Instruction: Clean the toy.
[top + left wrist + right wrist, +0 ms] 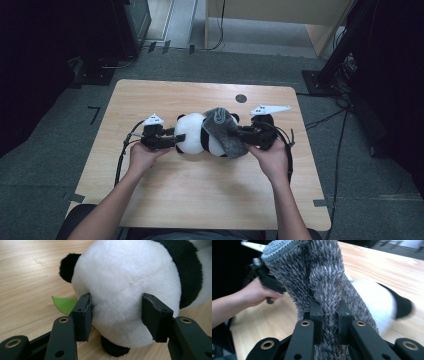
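Observation:
A black-and-white panda plush [192,132] lies on the wooden table [165,195]. My left gripper [170,140] comes in from the left and is shut on the panda's white fur [125,277], both pads pressing into it around the gripper [116,312]. A small green felt leaf [64,304] pokes out beside the panda. A grey shaggy cloth [225,131] drapes over the panda's right part. My right gripper [240,134] is shut on a fold of that cloth [319,272], pinched tight between its jaws [329,315], with the panda [374,300] behind.
A small dark round spot [241,98] sits near the table's far edge. Cables trail from both grippers; one runs across the carpet on the right [325,120]. Dark stands and equipment surround the table. A pale wooden cabinet [280,15] stands beyond.

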The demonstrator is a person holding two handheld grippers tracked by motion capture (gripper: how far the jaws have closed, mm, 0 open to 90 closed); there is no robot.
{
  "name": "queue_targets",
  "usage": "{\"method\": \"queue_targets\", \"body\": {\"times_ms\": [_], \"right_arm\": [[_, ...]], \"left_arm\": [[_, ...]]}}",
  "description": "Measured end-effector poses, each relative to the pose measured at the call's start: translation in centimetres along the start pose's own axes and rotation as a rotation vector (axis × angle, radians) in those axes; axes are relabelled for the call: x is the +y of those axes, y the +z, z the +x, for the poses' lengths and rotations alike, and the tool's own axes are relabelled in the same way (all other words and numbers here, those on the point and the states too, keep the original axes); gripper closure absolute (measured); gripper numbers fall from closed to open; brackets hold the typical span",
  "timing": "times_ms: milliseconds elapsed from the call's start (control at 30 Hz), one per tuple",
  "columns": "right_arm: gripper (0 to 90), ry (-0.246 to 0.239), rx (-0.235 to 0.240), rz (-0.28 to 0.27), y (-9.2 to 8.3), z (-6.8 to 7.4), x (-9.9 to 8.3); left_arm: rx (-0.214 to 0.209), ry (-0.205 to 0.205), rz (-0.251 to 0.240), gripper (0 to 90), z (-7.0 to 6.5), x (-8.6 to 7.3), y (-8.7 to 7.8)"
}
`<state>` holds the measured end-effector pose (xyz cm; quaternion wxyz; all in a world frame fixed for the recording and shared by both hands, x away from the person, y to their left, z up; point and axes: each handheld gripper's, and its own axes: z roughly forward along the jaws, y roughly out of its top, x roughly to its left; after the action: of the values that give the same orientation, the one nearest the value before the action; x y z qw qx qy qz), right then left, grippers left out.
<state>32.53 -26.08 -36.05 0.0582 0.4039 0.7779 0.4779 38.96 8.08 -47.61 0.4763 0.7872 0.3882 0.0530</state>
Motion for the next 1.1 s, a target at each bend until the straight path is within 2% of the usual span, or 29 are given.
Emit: {"method": "queue_targets", "body": {"times_ms": [133, 433, 533, 633, 733, 800, 1100], "right_arm": [[79.8, -0.036, 0.03, 0.023, 1.9, 1.7, 0.9], [79.6, -0.046, 0.086, 0.115, 8.6, 3.0, 1.8], [79.6, -0.051, 0.067, 0.157, 10.5, 2.9, 1.3], [79.3, -0.066, -0.004, 0.211, 11.8, 2.2, 0.5], [79.4, -0.047, 0.003, 0.202, 11.8, 1.5, 0.2], [79.4, -0.053, -0.018, 0.201, 11.3, 1.4, 0.3], [79.1, -0.018, -0.053, 0.149, 7.7, 0.2, -0.1]], "left_arm": [[0.0, -0.004, -0.005, 45.4, 0.0, 0.0, 0.1], [0.004, 0.002, -0.009, 45.4, -0.2, -0.1, 0.1], [0.007, 0.002, -0.016, 45.4, -0.2, -0.2, 0.1], [0.008, 0.002, -0.018, 45.5, -0.2, -0.2, 0.2], [0.01, 0.001, -0.01, 45.7, -0.3, -0.1, 0.3], [0.014, 0.003, -0.005, 45.8, -0.4, 0.0, 0.4], [0.017, 0.007, 0.006, 45.8, -0.6, 0.3, 0.6]]}}
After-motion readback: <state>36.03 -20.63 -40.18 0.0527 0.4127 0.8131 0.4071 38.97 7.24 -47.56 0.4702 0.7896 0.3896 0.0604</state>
